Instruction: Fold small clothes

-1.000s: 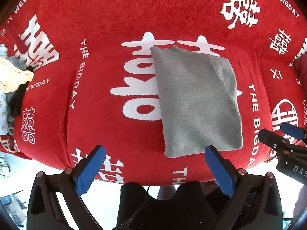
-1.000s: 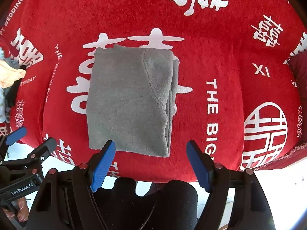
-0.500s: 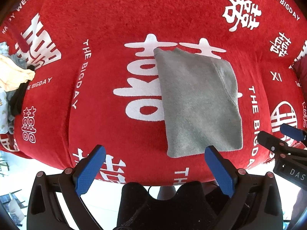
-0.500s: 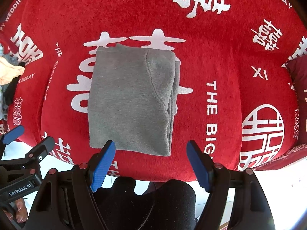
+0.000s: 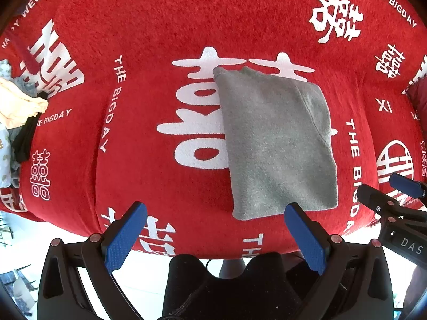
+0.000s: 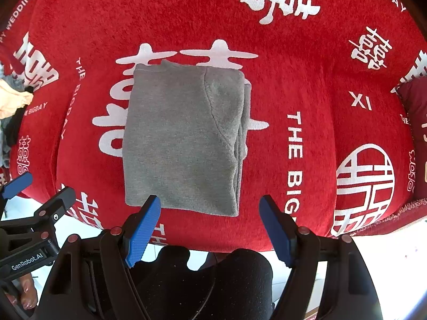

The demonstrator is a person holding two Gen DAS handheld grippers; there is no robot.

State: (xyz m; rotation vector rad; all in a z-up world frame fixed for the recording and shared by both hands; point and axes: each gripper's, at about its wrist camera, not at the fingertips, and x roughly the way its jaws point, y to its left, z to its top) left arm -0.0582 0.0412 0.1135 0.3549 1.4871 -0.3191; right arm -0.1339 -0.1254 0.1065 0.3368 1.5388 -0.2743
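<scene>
A plain grey folded garment (image 6: 181, 138) is lying on a red cover (image 6: 307, 61) printed with white characters; blue pads (image 6: 144, 226) are showing on black tools.

A home: a red wedding-print blanket (image 5: 165, 26) covers the surface, a heap of clothes (image 5: 16, 112) at its edge.

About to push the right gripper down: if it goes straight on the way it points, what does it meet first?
Probably the near edge of the folded grey garment, lying on the red blanket. The right gripper is open and empty; depth is unclear.
</scene>
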